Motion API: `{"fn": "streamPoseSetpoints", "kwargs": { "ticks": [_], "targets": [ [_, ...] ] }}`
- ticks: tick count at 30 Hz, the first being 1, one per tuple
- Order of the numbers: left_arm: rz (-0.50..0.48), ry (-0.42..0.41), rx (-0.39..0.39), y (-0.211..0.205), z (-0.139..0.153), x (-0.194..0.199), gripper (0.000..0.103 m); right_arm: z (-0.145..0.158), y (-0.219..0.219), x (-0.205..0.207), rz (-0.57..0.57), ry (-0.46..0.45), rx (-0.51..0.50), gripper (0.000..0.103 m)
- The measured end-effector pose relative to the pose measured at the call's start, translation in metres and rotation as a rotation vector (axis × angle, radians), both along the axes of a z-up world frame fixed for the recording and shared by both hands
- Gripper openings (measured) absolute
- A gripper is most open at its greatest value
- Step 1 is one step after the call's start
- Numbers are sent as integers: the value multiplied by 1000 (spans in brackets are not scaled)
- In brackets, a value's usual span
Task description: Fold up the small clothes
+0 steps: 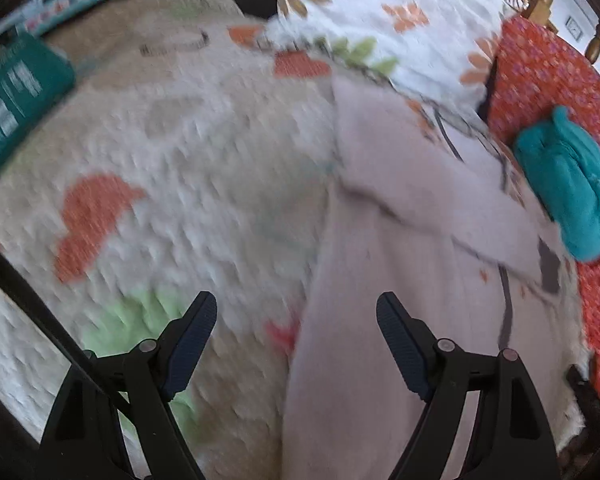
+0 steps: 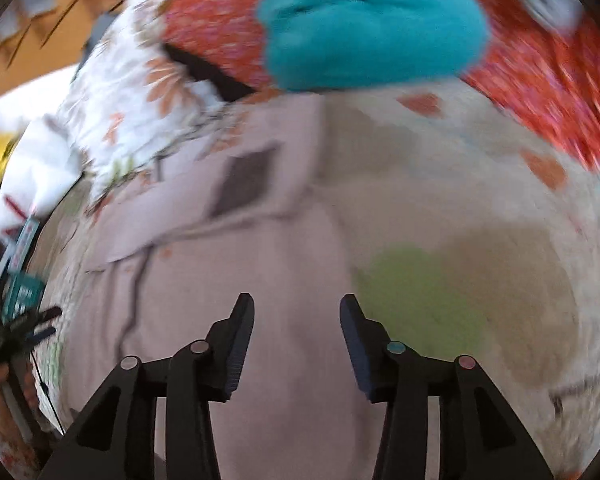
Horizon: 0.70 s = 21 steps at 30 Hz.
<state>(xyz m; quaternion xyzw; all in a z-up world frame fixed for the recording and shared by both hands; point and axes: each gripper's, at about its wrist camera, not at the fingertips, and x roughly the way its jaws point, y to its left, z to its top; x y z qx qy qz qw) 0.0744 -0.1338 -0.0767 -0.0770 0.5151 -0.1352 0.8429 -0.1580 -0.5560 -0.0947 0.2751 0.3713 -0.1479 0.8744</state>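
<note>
- Pale mauve cloth: the small garment [image 1: 380, 320] lies spread on a fleecy blanket [image 1: 172, 152] patterned with orange and green, directly below and ahead of both tools.
- Its far part appears already turned over itself, with a dark label [image 2: 246, 178] showing; the step in hand seems to be the next fold.
- To do it well, each tool should take a single edge near a corner, lift just clear, and carry it across evenly so the layers lie square.
- Left tool [image 1: 296, 316]: wide open, nothing between its jaws; the garment's edge runs beneath the gap.
- Right tool [image 2: 297, 320]: released, partly open, empty, hanging over the garment's near part.
- A rolled teal cloth [image 2: 372, 24] sits well beyond the tools on red fabric [image 2: 540, 92].
</note>
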Motion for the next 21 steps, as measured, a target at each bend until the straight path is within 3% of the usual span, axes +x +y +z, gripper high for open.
{"fn": "streamPoseSetpoints", "kwargs": {
  "ticks": [2,4,9,12,16,21],
  "targets": [
    [-8,43,-57,3,-14,-9,75,-20,-7,-14,-10,-4,83,49],
    [-26,3,-57,2,-13,-23,73,-21,-8,-21,-14,-57,136,51],
    [-63,51,-227,9,-19,-58,70,-38,9,-8,164,-108,412,52],
    [-34,80,-332,23,-27,-80,68,-33,18,-6,196,-106,396,51],
    [-32,100,-357,26,-29,-103,65,-39,23,-11,199,-109,463,51],
    [-43,144,-390,31,-35,-118,52,-46,29,-26,194,-100,526,51]
  ]
}}
